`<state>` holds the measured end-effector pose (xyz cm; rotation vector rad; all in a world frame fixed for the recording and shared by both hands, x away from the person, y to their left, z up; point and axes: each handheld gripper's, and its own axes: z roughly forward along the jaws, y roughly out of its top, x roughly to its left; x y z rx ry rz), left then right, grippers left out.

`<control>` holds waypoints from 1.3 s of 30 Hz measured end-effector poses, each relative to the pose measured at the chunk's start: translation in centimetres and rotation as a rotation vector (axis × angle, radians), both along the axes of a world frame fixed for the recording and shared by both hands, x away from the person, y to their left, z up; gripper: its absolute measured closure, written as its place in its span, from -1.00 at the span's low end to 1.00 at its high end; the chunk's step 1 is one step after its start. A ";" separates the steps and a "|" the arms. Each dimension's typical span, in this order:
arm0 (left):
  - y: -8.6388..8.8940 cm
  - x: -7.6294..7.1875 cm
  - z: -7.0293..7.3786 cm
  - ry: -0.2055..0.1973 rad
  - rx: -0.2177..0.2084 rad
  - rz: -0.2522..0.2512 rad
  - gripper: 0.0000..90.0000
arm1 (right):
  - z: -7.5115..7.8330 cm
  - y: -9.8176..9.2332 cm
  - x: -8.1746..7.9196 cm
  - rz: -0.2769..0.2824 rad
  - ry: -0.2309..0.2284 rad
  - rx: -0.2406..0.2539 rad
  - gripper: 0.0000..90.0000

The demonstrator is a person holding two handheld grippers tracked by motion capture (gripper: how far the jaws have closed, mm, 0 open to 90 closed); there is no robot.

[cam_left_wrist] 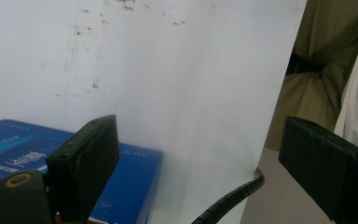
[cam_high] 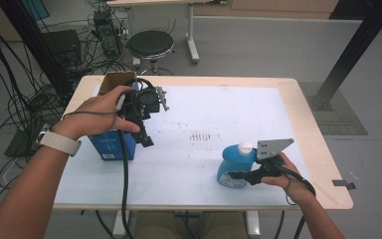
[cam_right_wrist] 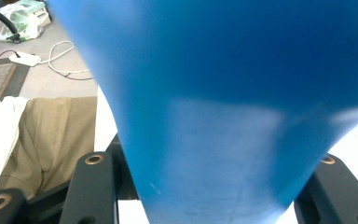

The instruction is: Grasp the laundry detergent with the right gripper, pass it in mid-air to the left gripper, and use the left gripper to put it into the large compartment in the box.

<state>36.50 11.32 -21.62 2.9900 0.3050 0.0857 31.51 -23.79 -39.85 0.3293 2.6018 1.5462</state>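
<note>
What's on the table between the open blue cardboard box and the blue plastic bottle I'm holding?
Nothing: between the blue cardboard box and the blue plastic bottle, the high view shows only the bare white table sheet with small reddish marks.

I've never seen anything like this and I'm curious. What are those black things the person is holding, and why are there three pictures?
Those black things are grippers: hand-held tongs with two jaws each. One camera hangs above the table and looks down. The other two cameras ride on the grippers themselves, so you see what each gripper is looking at.

From above you see a table with a white sheet on it. The right gripper is shut on a blue bottle with a white cap; up close, in the right gripper view, the bottle is a big blue shape between the jaws.

The left gripper is held up beside a blue box with an open top. Its jaws stand apart with nothing between them, as the left gripper view shows, with the box below.
</note>
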 end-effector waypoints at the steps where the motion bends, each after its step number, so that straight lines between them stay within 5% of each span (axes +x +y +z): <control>1: 0.0 0.0 0.0 0.000 -0.001 0.000 -0.72 | 0.0 0.0 0.0 0.000 0.002 0.000 -0.02; 39: -0.1 0.1 0.1 -0.012 -0.009 0.004 -0.72 | 0.0 0.0 0.1 0.001 0.005 0.003 -0.02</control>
